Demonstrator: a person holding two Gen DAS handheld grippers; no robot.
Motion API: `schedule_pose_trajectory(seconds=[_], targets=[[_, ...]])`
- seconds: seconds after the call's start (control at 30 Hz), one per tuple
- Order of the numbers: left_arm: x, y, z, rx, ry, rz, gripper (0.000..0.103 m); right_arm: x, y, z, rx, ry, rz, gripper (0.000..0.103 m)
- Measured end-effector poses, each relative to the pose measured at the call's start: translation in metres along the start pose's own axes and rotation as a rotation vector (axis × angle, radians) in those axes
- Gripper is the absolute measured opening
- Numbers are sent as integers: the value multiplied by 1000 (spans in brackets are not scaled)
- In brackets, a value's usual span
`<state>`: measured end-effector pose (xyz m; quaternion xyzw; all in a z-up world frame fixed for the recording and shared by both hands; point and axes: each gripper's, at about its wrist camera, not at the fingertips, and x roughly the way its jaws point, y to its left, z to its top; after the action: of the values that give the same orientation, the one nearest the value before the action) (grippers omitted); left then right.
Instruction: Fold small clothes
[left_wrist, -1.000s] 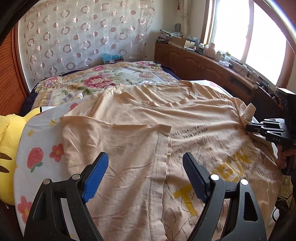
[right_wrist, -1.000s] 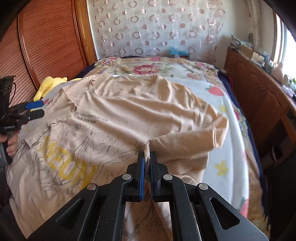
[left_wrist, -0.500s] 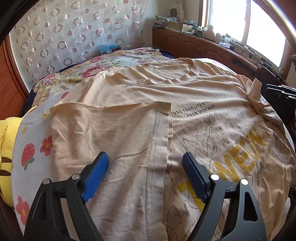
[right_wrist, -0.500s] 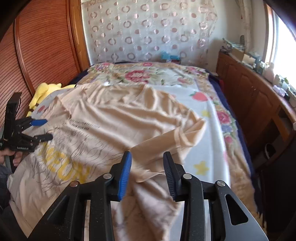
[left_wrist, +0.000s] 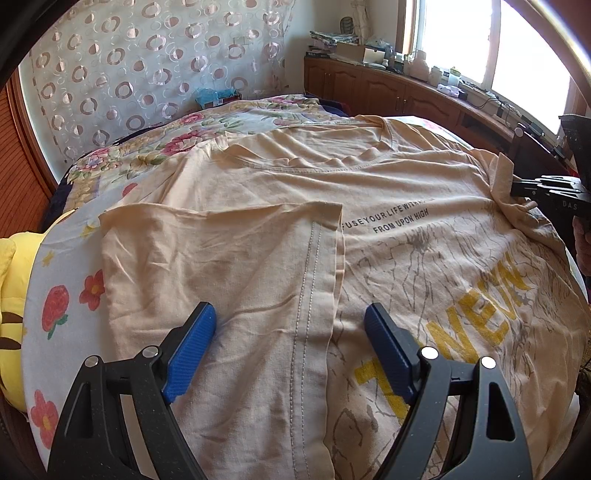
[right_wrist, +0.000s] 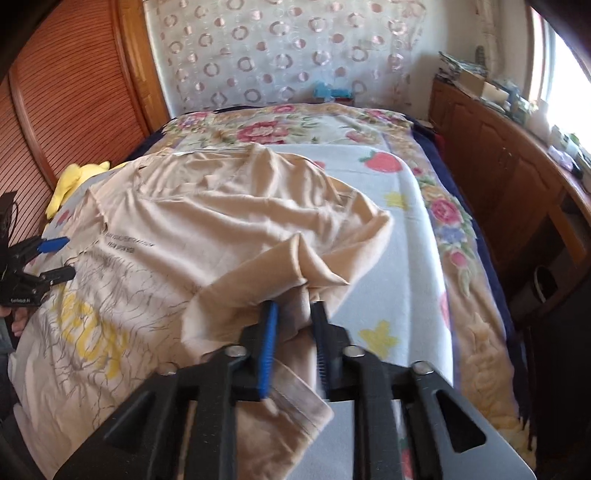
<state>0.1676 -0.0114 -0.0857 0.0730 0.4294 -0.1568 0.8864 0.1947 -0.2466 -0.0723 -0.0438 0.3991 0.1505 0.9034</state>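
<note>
A beige T-shirt with yellow letters and black print lies spread on the bed. Its left sleeve is folded flat onto the chest. My left gripper is open just above that sleeve, holding nothing. In the right wrist view the shirt has its right sleeve bunched in loose folds. My right gripper is partly open, with a bunch of that sleeve's cloth between its jaws. The right gripper also shows in the left wrist view, at the shirt's far edge.
The bed has a floral blanket. A yellow plush toy lies at the bed's left edge. A wooden cabinet with clutter runs along the right under the window. A wooden slatted wall stands at the left.
My right gripper was shut on the sleeve, opened wide and let it drop, and now stands narrower around the bunched cloth. My left gripper stayed open and moved slightly forward over the folded sleeve.
</note>
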Motion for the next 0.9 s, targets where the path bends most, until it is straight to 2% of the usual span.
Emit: schedule_pose_trajectory(seconds=[0.07, 0.4, 0.67, 0.7, 0.77, 0.9], targets=[[0, 0, 0, 0, 0, 0, 84, -4, 6, 8, -39, -21, 22, 4], [0, 0, 0, 0, 0, 0, 84, -11, 40, 47, -150, -98, 74, 4], [0, 0, 0, 0, 0, -1, 84, -3, 59, 51, -174, -146, 111, 4], [-1, 0, 0, 0, 0, -1, 84, -4, 59, 50, -169, -153, 127, 5], [-1, 0, 0, 0, 0, -1, 84, -5, 62, 47, -165, -158, 119, 19], [-1, 0, 0, 0, 0, -1, 84, -7, 62, 37, -174, -143, 65, 24]])
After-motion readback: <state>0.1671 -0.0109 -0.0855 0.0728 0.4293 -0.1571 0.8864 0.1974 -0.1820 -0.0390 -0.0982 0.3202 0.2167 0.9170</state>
